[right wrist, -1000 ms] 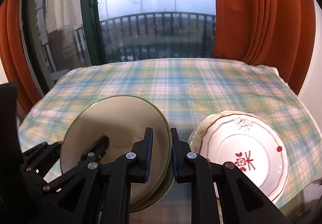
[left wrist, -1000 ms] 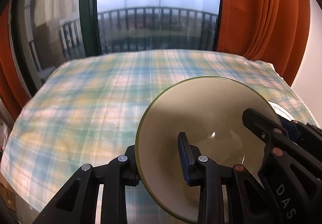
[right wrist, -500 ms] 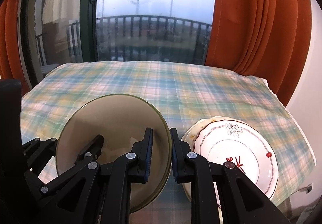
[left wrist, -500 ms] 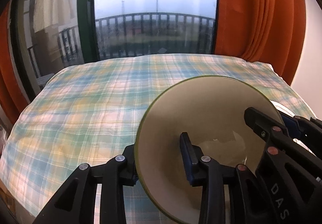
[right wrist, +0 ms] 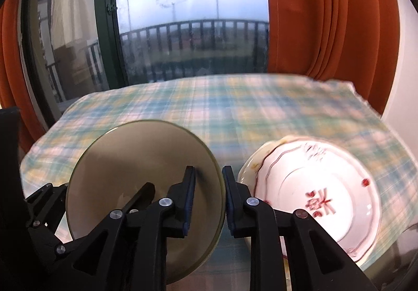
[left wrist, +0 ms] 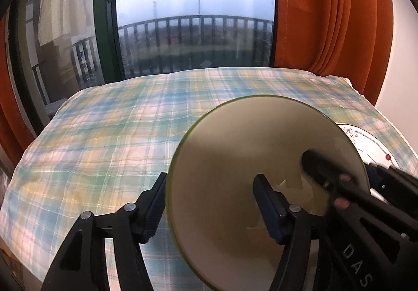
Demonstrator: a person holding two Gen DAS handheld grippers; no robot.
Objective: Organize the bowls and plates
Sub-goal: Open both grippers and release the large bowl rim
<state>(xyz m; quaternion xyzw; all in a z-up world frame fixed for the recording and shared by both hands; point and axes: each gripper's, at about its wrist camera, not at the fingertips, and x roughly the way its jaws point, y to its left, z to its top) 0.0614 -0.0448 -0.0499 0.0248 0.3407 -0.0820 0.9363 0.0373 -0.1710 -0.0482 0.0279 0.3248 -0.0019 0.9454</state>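
a wide, olive-rimmed beige ceramic bowl (left wrist: 261,186) is seen near the front edge of a desk covered with a pale blue-and-yellow plaid cloth (left wrist: 125,129), with a white scalloped plate with red trim and a red motif (right wrist: 318,199) just beside it on the right. the left tool (left wrist: 209,199) is spread over the bowl's left rim — one finger outside the wall, the other inside the hollow, neither pad pressed on it; its jaws have just been opening. the right tool (right wrist: 208,194) is set astride the bowl's right rim with a narrow gap, and its jaws have just been opening too, so the rim appears to be released rather than pinched. the bowl thus lies directly under both tools, while the plate is nearer to the right one, which is judged the likelier to reach it next. the bowl's near edge and base are cut off by the tool bodies, so whether another dish is stacked beneath cannot be told; the right view is blurred.
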